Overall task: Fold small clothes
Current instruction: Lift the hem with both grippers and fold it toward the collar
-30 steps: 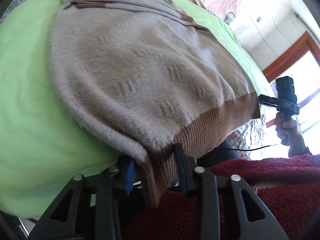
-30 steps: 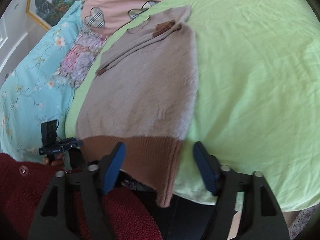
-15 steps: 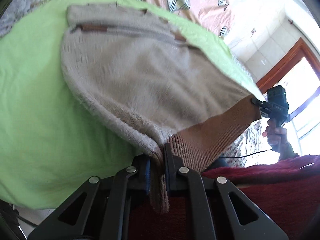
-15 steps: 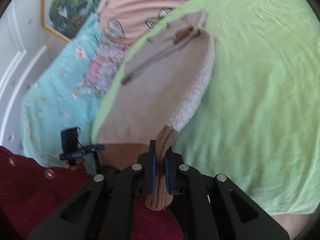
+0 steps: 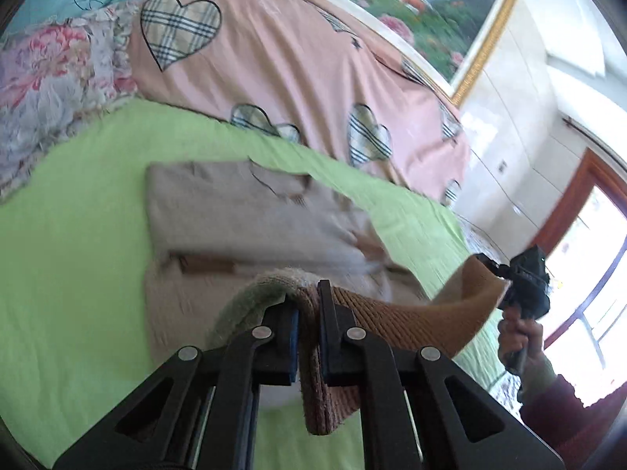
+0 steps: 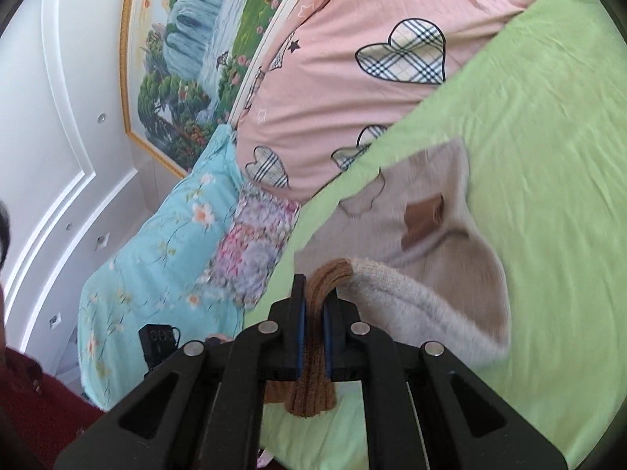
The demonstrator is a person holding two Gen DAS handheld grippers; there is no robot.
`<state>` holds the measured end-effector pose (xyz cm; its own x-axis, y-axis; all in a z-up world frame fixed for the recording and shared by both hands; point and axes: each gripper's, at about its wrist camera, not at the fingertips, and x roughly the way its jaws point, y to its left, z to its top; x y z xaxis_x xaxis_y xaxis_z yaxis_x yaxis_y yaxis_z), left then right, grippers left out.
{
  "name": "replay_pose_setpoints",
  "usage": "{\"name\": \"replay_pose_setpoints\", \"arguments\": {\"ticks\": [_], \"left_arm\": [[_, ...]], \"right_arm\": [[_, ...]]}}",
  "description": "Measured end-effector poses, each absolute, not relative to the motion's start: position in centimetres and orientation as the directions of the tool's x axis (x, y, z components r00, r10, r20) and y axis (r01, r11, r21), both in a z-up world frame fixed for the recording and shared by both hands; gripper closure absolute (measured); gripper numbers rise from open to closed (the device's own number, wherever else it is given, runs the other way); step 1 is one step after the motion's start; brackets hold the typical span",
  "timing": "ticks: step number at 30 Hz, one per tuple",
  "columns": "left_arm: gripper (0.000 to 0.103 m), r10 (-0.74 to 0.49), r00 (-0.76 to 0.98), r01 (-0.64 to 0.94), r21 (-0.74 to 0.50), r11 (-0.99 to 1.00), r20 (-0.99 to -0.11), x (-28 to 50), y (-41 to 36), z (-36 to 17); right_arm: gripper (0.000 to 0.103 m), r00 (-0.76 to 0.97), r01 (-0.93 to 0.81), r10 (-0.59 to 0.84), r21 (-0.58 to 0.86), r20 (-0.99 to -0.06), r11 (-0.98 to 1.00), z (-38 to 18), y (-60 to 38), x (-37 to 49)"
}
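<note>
A small beige knit sweater [image 5: 235,211] with a brown ribbed hem [image 5: 411,321] lies on a green sheet [image 5: 70,258]. Its sleeves are folded across the chest. My left gripper [image 5: 307,305] is shut on one hem corner and holds it lifted over the body. My right gripper [image 6: 313,297] is shut on the other hem corner [image 6: 329,274], also lifted. The sweater's upper part [image 6: 423,211] lies flat beyond it. The right gripper also shows in the left wrist view [image 5: 525,278], held in a hand.
A pink quilt with plaid hearts [image 5: 298,62] lies beyond the sweater. Floral and blue bedding [image 6: 164,243] is at the left. A framed painting [image 6: 203,39] hangs on the wall. A window and wooden frame [image 5: 588,235] are at the right.
Both grippers closed on the hem corners, then lifted the hem and carried it forward over the sweater toward the collar. The lower half now arches over the body.
</note>
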<state>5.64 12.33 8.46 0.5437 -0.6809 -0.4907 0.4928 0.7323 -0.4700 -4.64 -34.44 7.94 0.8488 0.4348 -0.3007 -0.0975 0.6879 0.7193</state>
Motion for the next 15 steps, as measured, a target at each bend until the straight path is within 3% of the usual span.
{"name": "replay_pose_setpoints", "arguments": {"ticks": [3, 8, 15], "left_arm": [[0.097, -0.652, 0.577, 0.462, -0.462, 0.757, -0.493, 10.3, 11.9, 8.2], [0.097, -0.627, 0.577, 0.41, -0.479, 0.776, -0.524, 16.8, 11.2, 6.4], [0.096, -0.598, 0.569, 0.344, -0.496, 0.797, -0.565, 24.0, 10.8, 4.0]], "right_arm": [[0.095, 0.857, -0.058, 0.401, 0.713, -0.324, 0.699, 8.0, -35.7, 0.0], [0.095, 0.852, 0.095, 0.287, 0.669, -0.438, 0.737, 7.0, -37.5, 6.6], [0.095, 0.849, 0.157, 0.246, 0.669, -0.467, 0.726, 4.9, -39.1, 13.2]]}}
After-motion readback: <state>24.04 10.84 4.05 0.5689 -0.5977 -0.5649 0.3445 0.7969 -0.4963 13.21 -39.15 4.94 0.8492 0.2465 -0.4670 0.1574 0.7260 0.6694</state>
